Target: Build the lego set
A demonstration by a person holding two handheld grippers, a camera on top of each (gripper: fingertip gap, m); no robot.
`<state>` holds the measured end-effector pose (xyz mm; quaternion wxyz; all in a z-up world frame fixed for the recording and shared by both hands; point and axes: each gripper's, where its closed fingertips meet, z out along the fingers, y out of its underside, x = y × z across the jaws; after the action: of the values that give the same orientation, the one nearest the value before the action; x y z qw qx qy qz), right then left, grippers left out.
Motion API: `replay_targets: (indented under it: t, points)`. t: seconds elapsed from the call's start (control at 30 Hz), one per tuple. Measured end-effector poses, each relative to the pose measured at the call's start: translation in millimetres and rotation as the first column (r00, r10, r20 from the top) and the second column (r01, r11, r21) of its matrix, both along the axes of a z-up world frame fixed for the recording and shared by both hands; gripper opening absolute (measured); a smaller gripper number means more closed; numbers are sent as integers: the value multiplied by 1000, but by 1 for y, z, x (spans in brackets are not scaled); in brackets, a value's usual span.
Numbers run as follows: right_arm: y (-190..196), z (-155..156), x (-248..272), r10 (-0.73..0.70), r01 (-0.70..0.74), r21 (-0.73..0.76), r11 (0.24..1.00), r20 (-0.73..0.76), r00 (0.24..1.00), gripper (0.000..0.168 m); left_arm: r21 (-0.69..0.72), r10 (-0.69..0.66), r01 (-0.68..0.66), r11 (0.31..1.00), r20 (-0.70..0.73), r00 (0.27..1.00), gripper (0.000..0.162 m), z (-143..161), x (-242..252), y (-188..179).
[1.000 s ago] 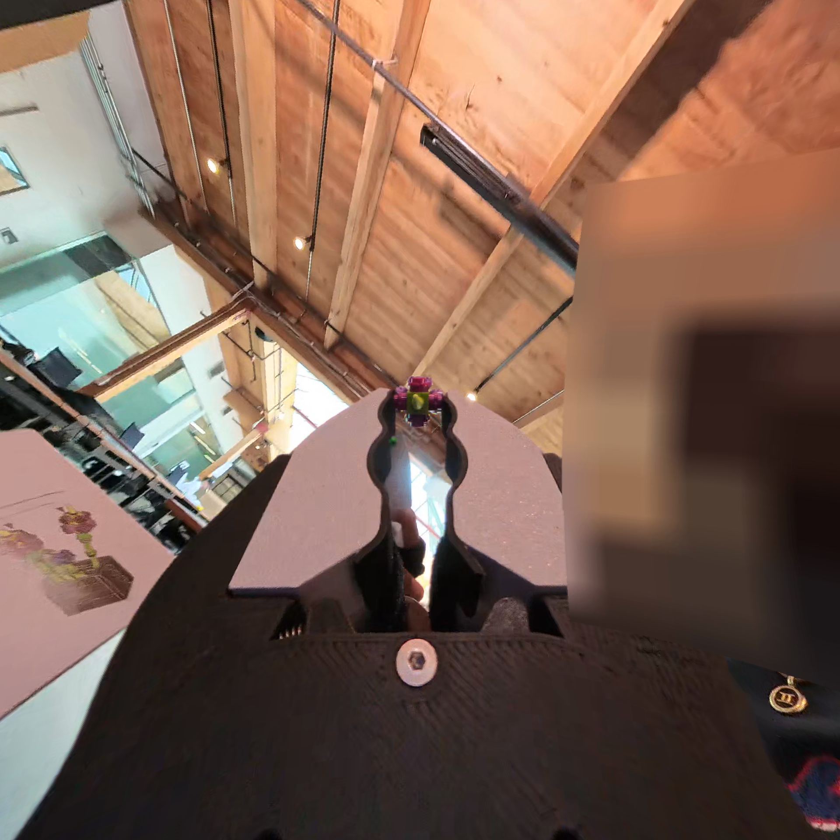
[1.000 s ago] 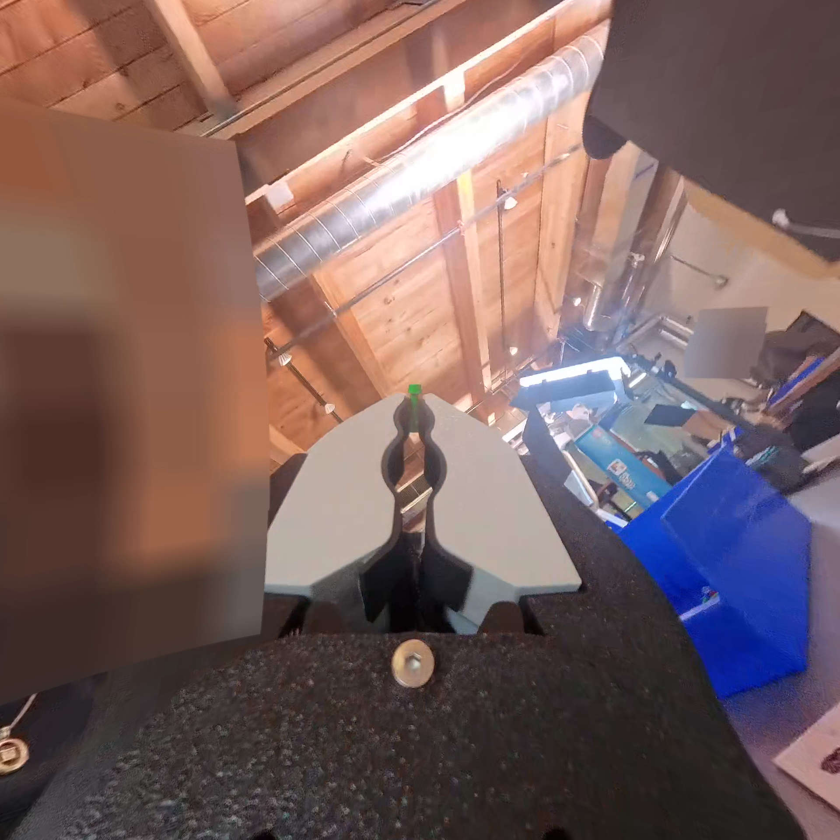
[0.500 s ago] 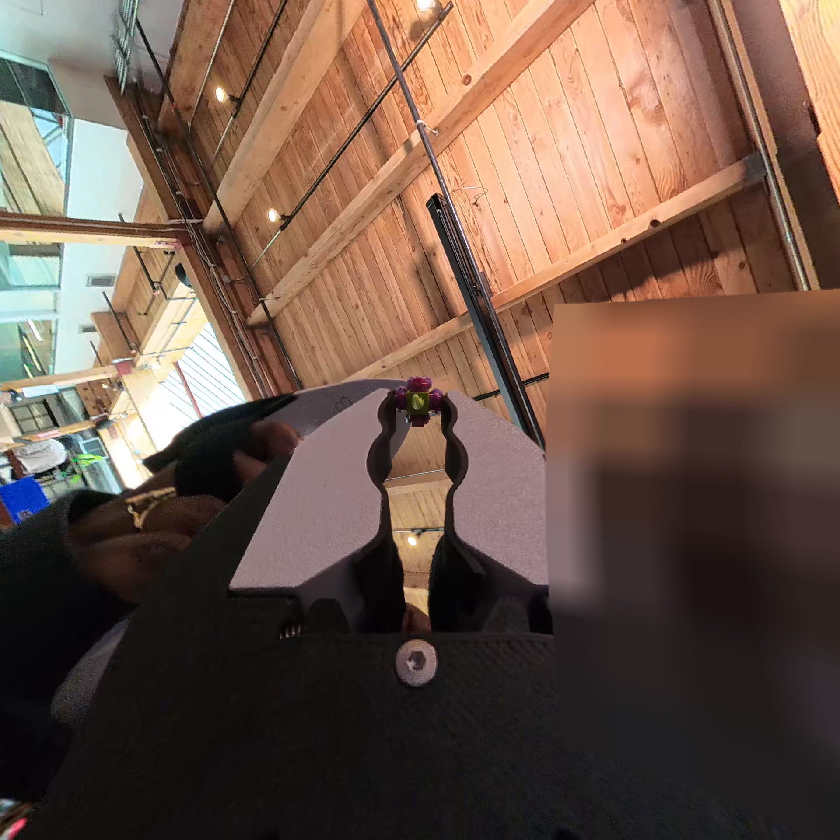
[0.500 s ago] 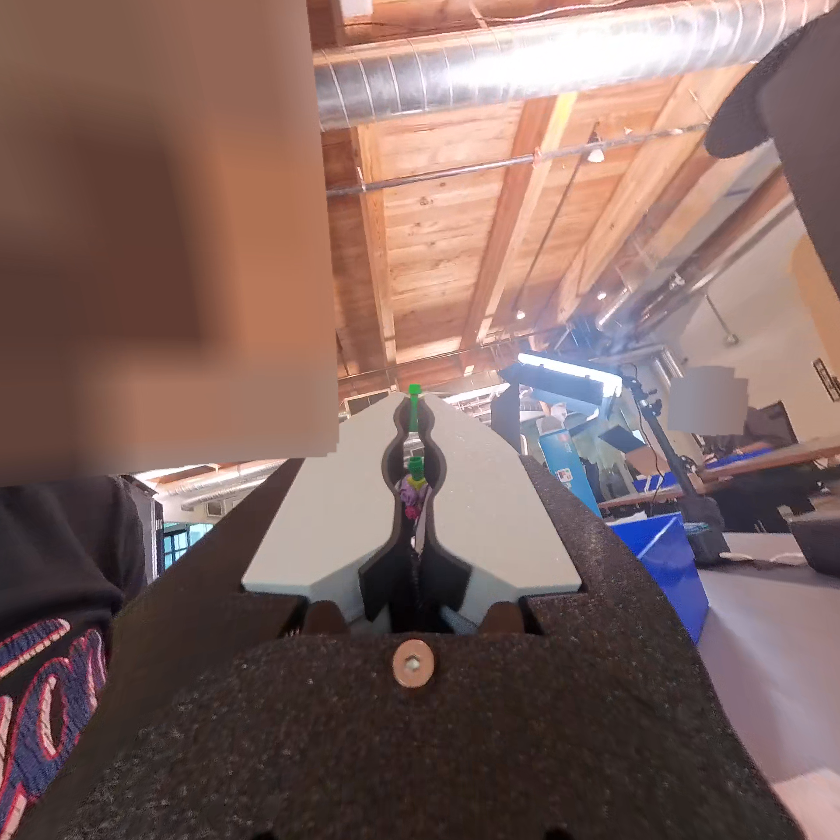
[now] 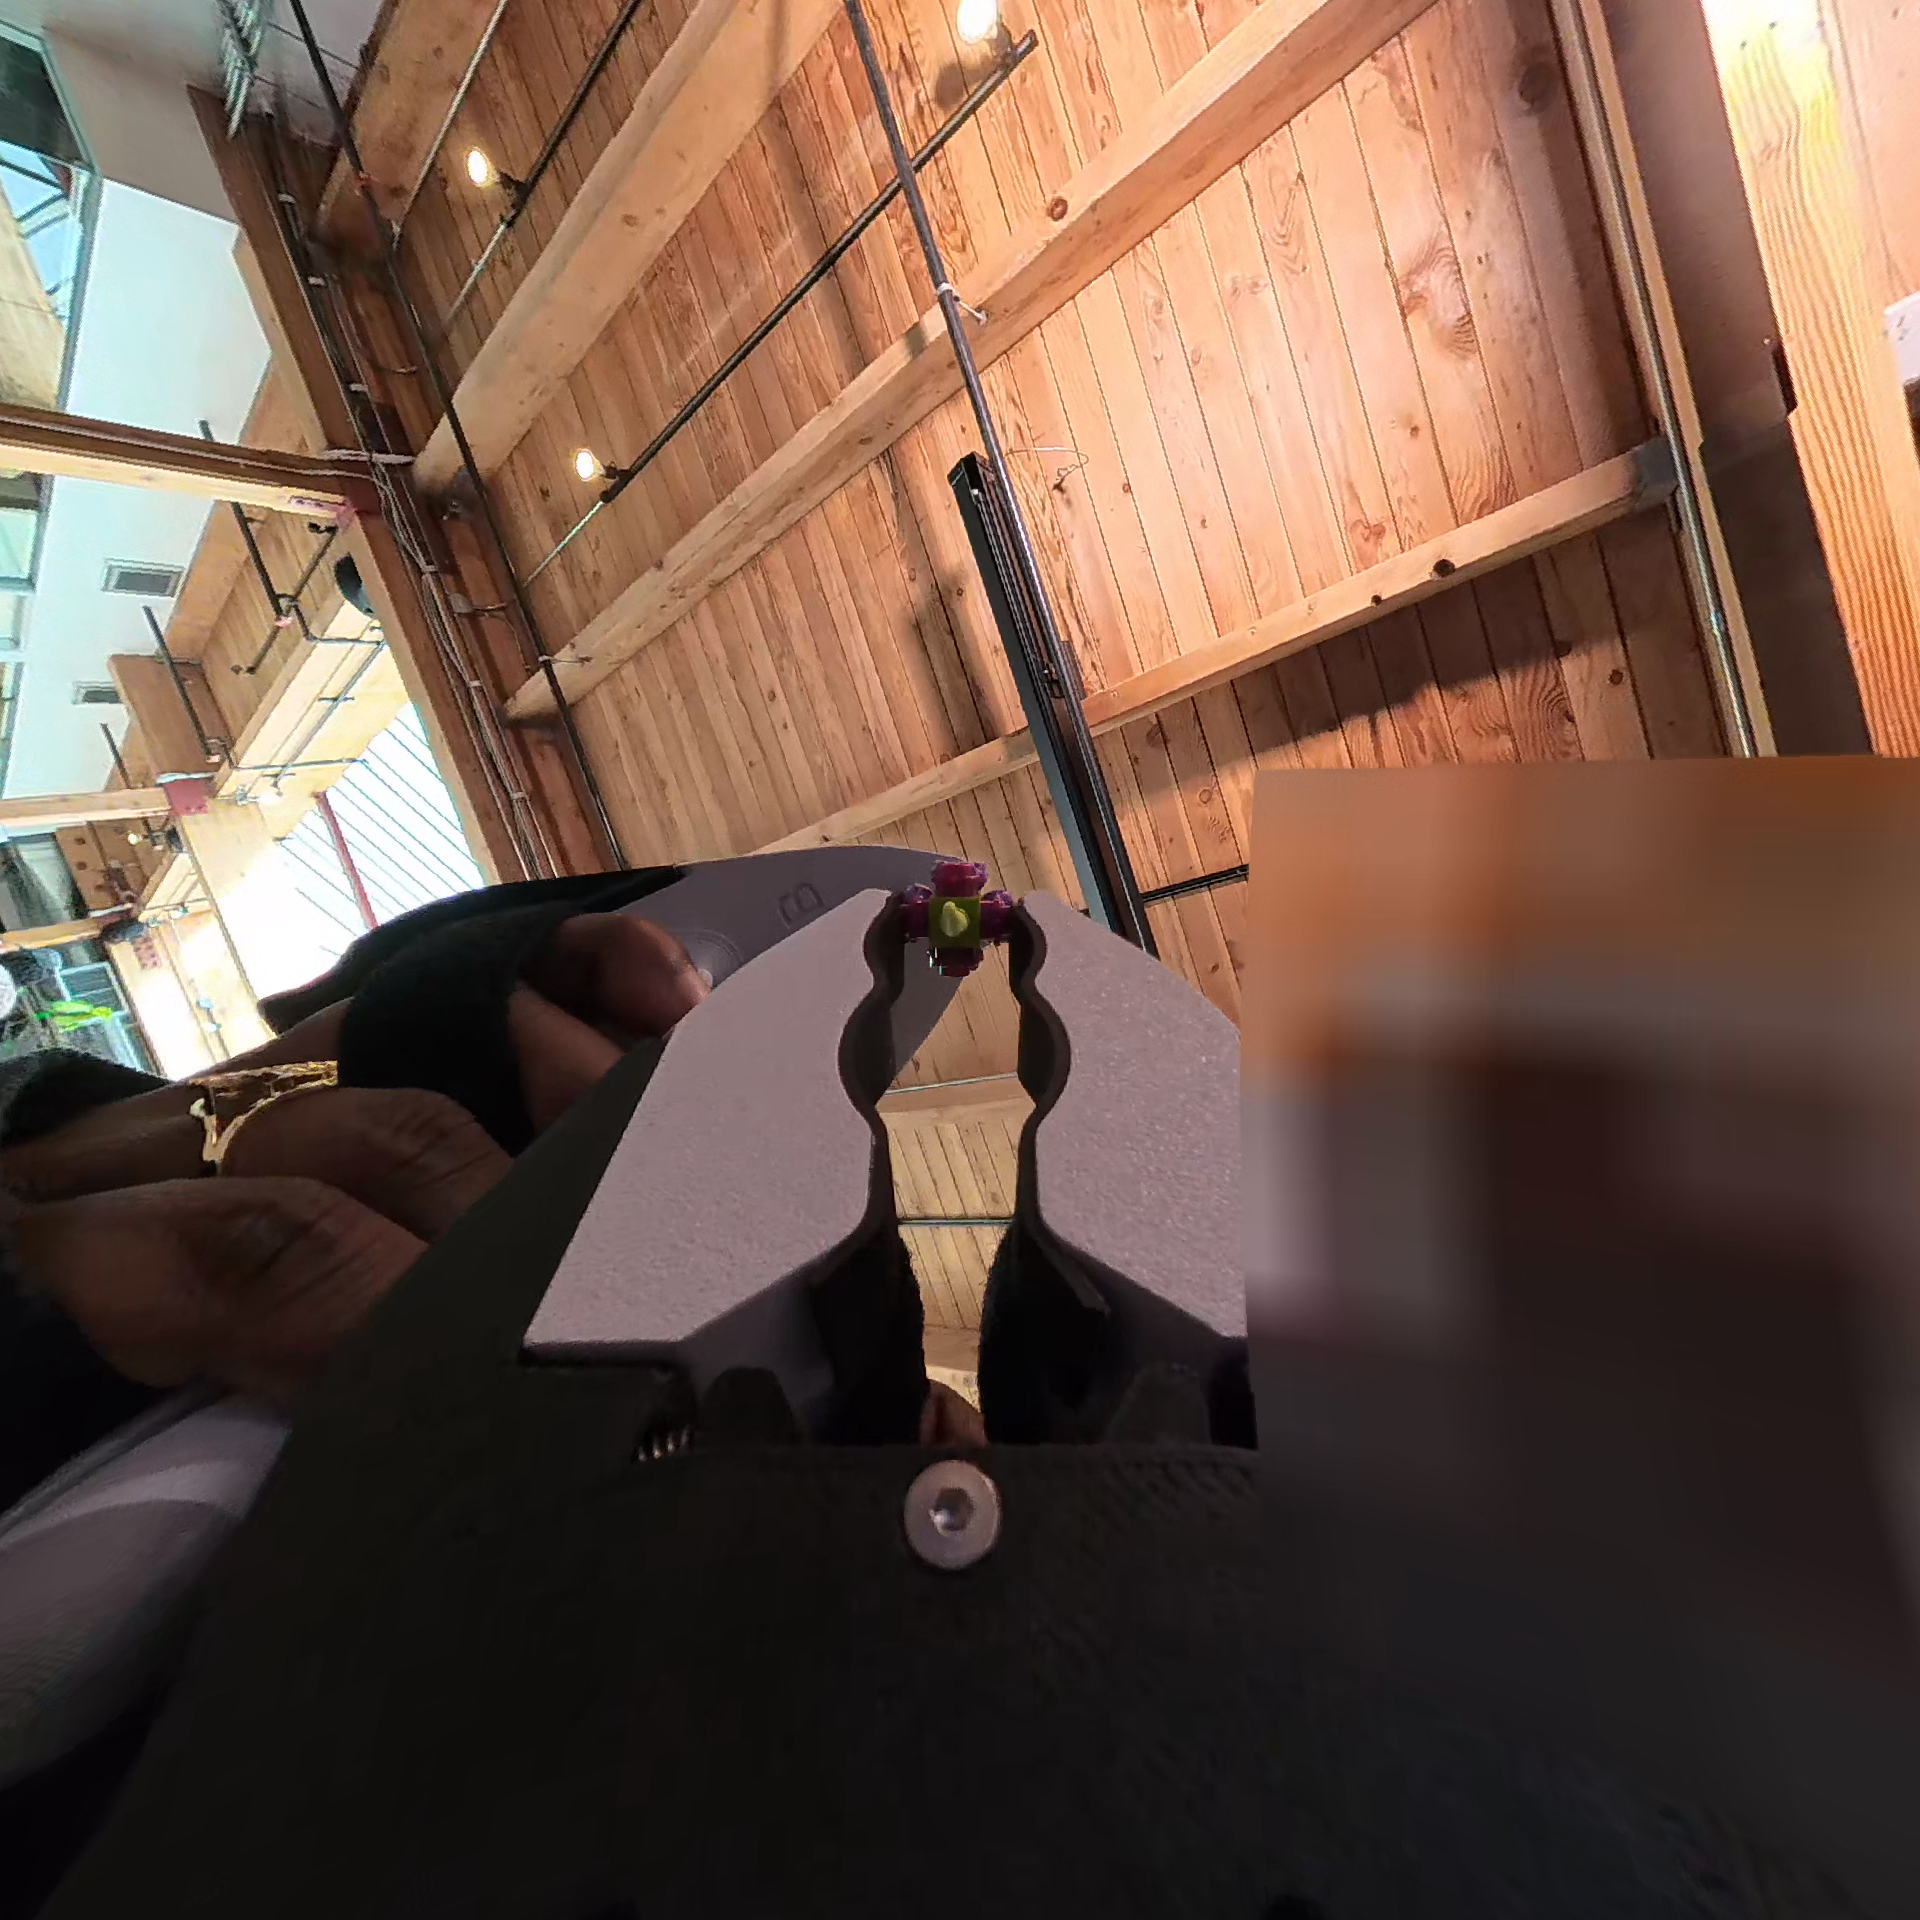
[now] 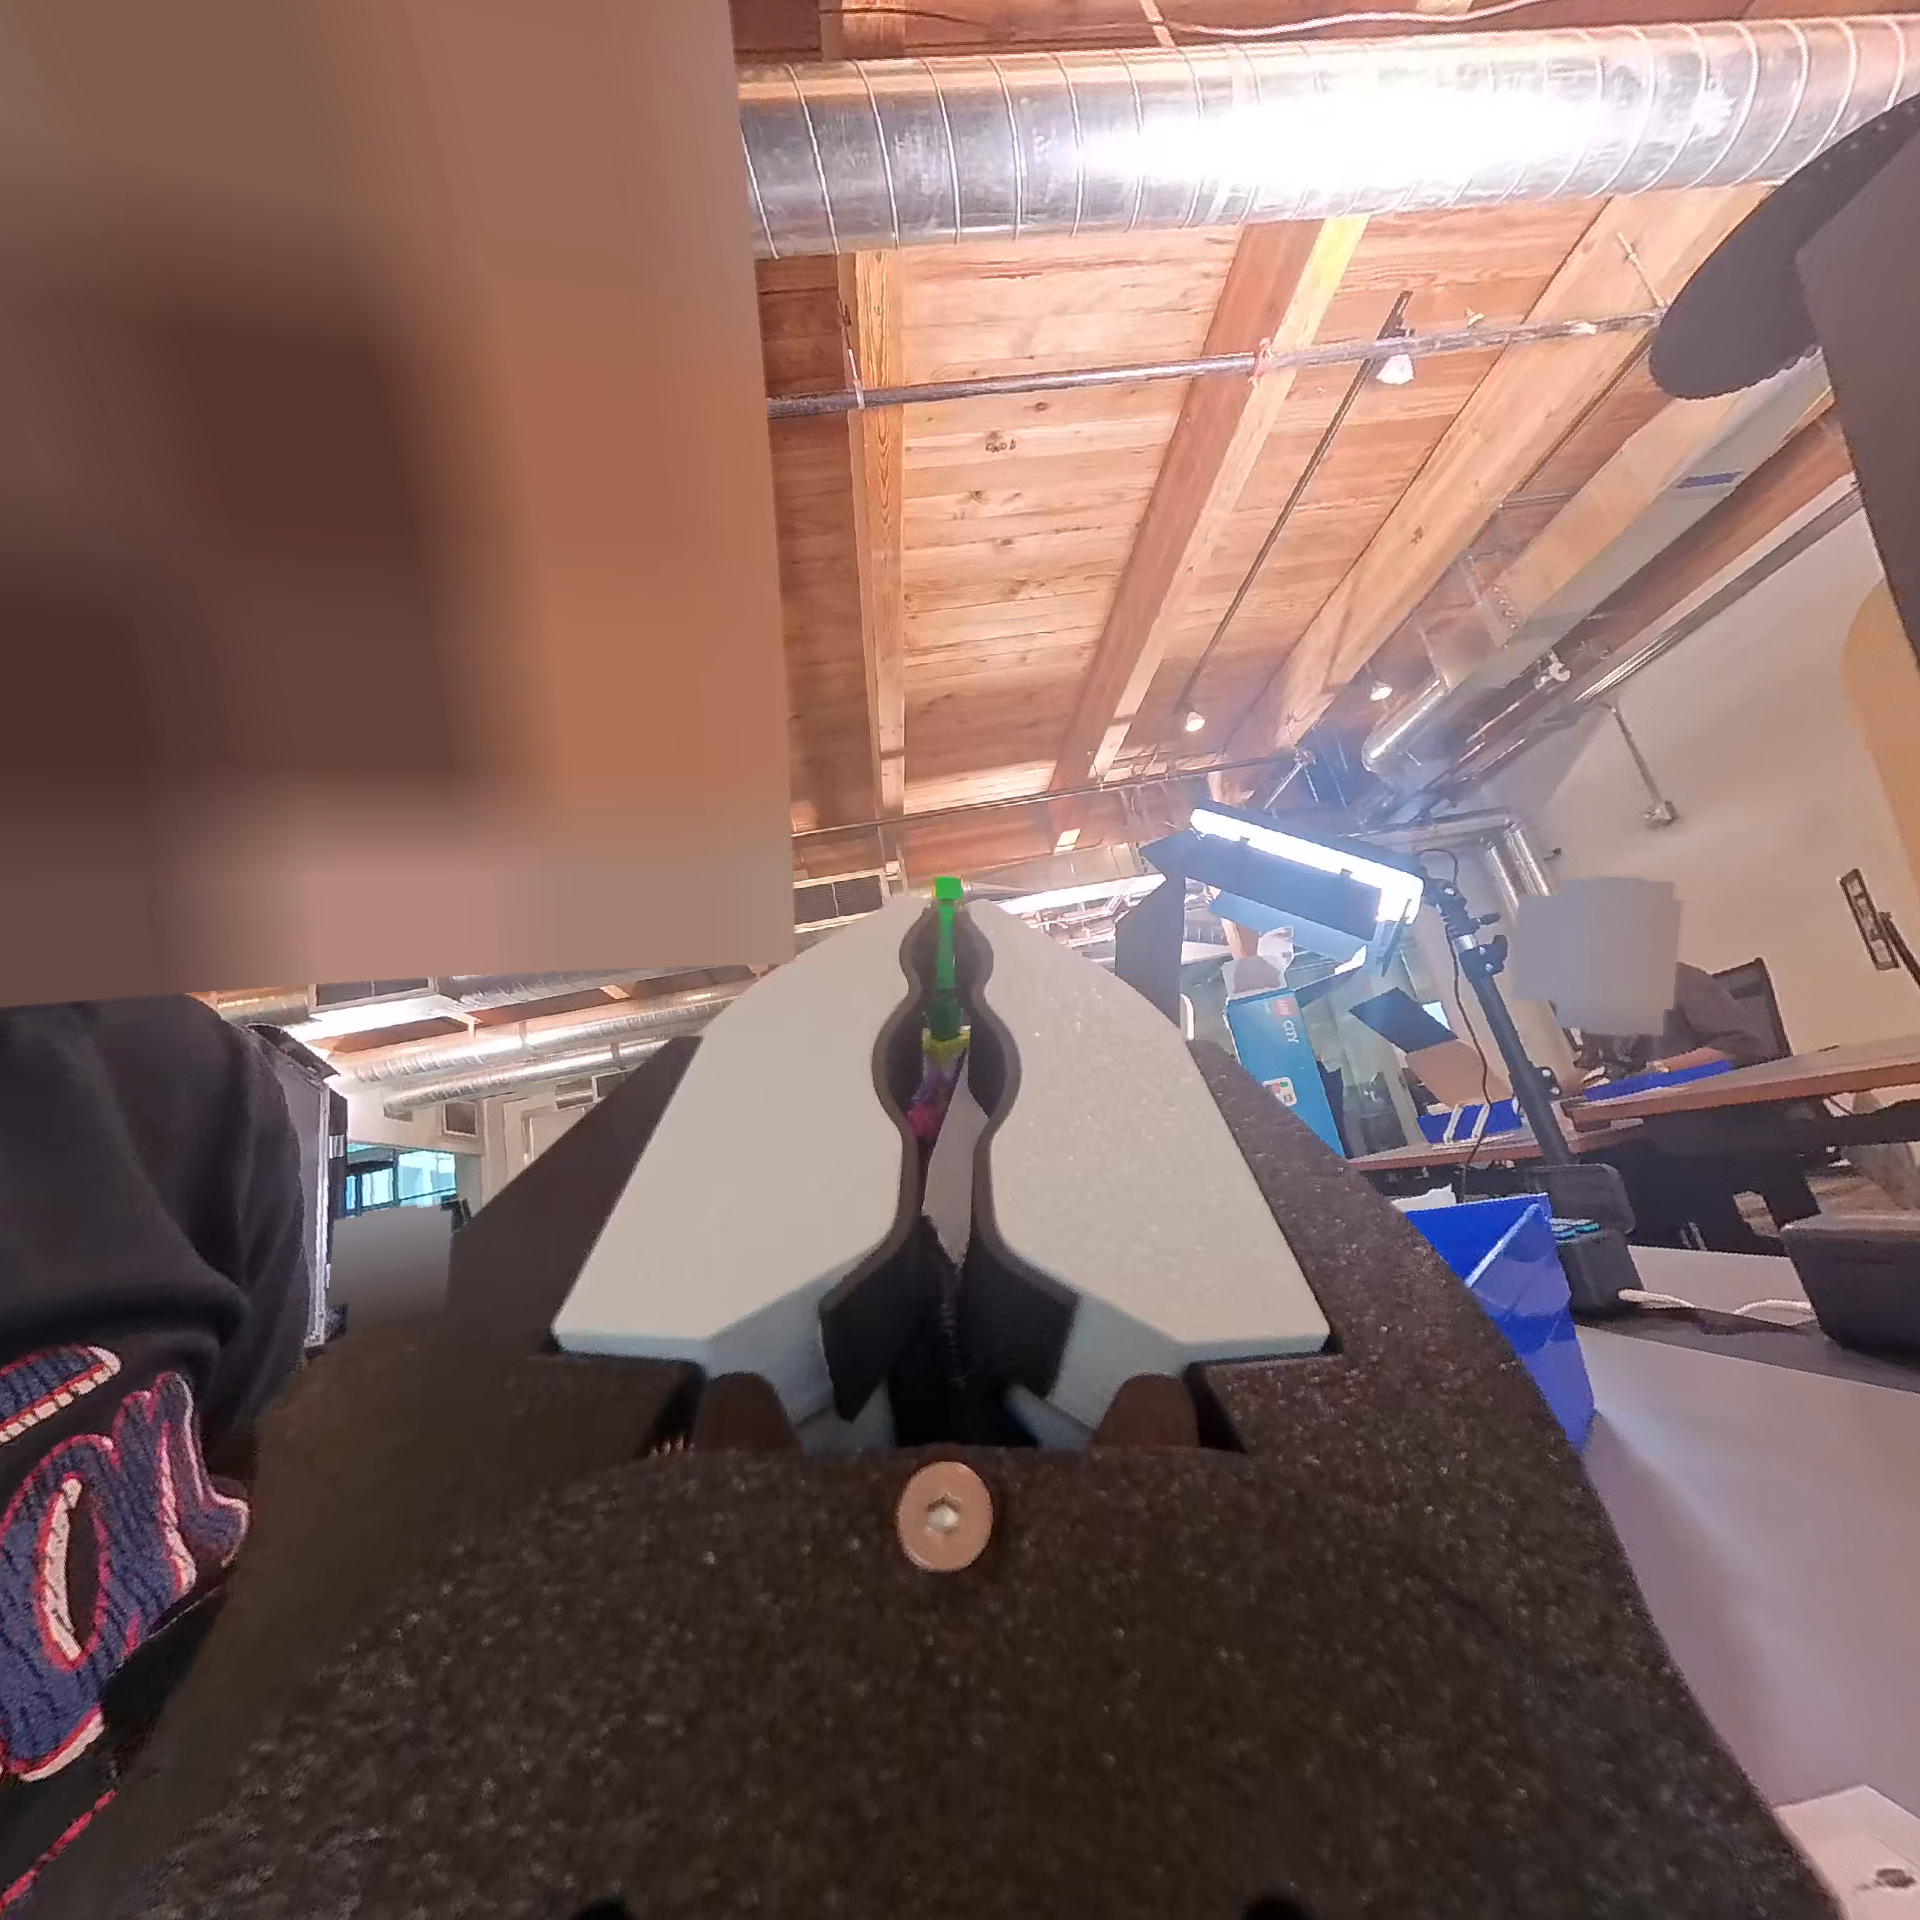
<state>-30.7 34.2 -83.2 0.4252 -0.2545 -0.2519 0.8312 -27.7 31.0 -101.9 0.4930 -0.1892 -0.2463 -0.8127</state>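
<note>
Both grippers are raised and point up at the wooden ceiling. My left gripper (image 5: 956,920) is shut on a small purple and lime lego flower (image 5: 956,916), held at its fingertips. My right gripper (image 6: 948,914) is shut on a thin green lego stem (image 6: 945,961); lower down, between its fingers, yellow and magenta pieces (image 6: 933,1086) show at the stem's lower end. In the left wrist view the other gripper's grey finger (image 5: 790,914) and the hand holding it (image 5: 343,1101) sit just left of the flower.
Wooden beams and a metal duct (image 6: 1247,114) are overhead. A blue bin (image 6: 1527,1320) and a grey table (image 6: 1745,1507) lie at the right of the right wrist view, with a lamp on a stand (image 6: 1309,873) and a person behind them. Only a small space, under 4 cm, lies between the two pairs of fingers.
Both grippers have tilted and turned while keeping their holds. The right gripper and its hand have come into the left wrist view, close beside the flower. The instruction sheet has left that view.
</note>
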Motion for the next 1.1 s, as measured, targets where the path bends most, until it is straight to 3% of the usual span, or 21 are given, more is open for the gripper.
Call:
replay_targets:
  t: [0.67,0.97,1.1]
  points:
    - [-4,3,8,-193,193,117,974,-12,981,3,-35,-63,67,997,112,992,19,2,10,1]
    - [-8,4,10,-159,162,132,978,-33,987,3,51,-59,50,997,174,983,19,9,4,-6]
    - [-6,5,9,-140,142,95,985,-24,990,3,54,-21,19,998,43,999,19,13,8,-8]
